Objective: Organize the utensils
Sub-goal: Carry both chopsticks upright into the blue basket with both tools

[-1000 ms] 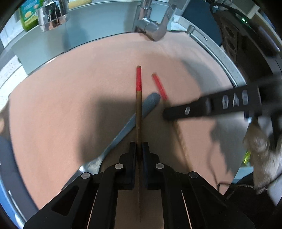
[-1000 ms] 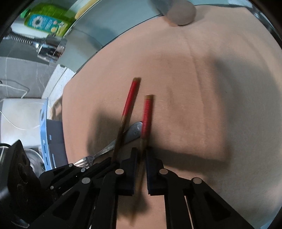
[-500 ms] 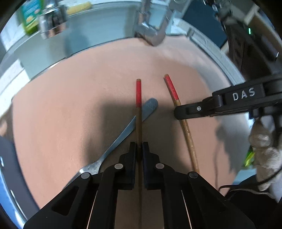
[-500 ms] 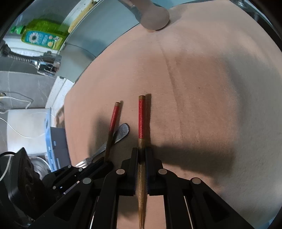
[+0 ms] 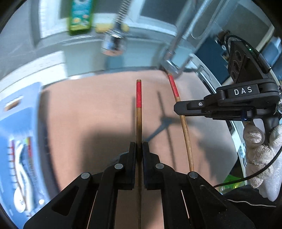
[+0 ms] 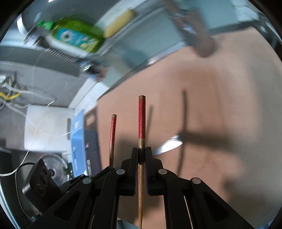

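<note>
My left gripper (image 5: 139,147) is shut on a wooden chopstick (image 5: 138,112) with a red end, held up above the tan mat (image 5: 88,114). My right gripper (image 6: 141,152) is shut on a second red-ended chopstick (image 6: 141,119), also lifted off the mat. Each view shows the other hand's tool: the right gripper (image 5: 178,108) and its chopstick (image 5: 183,123) in the left wrist view, the left chopstick (image 6: 112,133) in the right wrist view. A metal utensil handle (image 6: 167,145) lies on the mat below.
A blue utensil tray (image 5: 19,133) with several utensils stands at the mat's left edge. Behind the mat are a faucet (image 5: 176,58), a sprayer head (image 5: 114,42), a green detergent bottle (image 5: 81,15) and a yellow sponge (image 6: 119,22). A gloved hand (image 5: 260,149) holds the right gripper.
Both grippers have risen off the mat with their chopsticks. The fork has dropped out of the left wrist view and the blue tray has come into sight at left.
</note>
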The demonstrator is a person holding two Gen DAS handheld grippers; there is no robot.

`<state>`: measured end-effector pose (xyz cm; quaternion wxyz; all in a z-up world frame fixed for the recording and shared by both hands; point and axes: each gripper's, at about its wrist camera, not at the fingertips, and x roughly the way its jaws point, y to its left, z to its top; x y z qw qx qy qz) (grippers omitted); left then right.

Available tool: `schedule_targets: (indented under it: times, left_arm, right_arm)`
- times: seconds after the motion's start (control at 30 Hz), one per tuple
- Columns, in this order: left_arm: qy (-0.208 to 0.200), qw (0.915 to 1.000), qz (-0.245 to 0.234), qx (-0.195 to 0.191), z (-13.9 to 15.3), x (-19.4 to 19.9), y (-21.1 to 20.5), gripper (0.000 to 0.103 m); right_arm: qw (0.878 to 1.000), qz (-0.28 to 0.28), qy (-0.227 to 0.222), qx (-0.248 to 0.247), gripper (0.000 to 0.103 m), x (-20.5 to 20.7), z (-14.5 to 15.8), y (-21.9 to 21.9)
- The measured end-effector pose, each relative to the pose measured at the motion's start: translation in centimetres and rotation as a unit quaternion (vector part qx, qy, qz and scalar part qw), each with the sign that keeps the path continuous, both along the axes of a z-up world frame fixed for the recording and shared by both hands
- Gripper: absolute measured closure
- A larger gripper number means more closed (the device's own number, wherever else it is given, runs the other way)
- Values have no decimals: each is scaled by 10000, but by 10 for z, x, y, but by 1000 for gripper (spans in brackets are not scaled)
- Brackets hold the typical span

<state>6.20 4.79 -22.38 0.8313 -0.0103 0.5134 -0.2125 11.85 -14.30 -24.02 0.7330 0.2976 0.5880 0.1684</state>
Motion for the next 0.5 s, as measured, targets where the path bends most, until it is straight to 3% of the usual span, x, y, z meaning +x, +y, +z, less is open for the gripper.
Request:
schedule_targets:
  times: [0.23,0.5]
  left_arm:
    - [-194,9962,853,59,15,-11,81,97]
    - [-160,9865,1625,105,8,-24,149,97]
  right_arm:
    - [9972,703,-214,163,96,12,19,85]
    - [9897,1370,-385,156,96,20,27,184]
